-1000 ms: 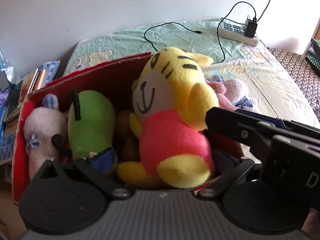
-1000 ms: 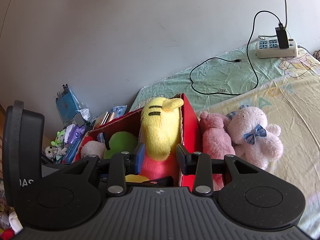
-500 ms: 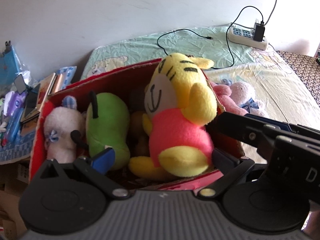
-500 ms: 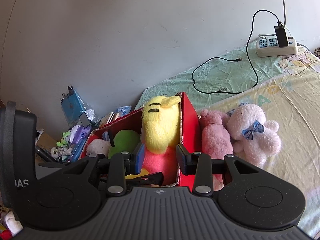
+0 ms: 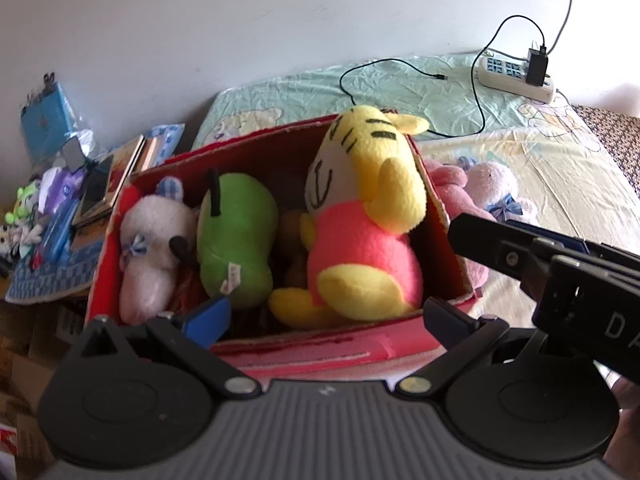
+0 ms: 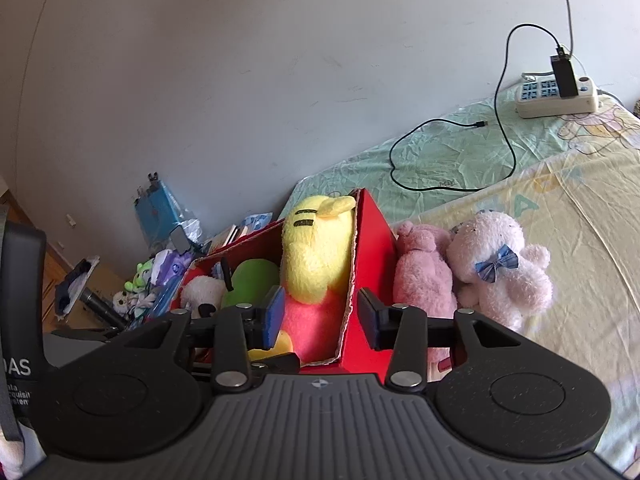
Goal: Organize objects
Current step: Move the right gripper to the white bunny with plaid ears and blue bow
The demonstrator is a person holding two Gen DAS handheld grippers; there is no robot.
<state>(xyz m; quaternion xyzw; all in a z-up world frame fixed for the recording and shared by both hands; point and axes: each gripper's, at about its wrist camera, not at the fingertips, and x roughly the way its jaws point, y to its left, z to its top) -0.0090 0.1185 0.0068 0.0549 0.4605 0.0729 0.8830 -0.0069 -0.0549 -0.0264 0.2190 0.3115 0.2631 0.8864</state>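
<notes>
The left hand-held gripper (image 5: 324, 318) is hovering just in front of the red box (image 5: 304, 350), its jaws spread wide and holding nothing. The right hand-held gripper (image 6: 320, 316) is hanging at the box's right wall, jaws parted to either side of that wall without pressing on it.

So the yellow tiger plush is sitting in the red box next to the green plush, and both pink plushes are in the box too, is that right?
Not quite. The yellow tiger plush does sit in the red box beside the green plush, but both pink plushes lie outside it, on the bed sheet against the box's outer wall. The right wrist view shows this most clearly.
</notes>
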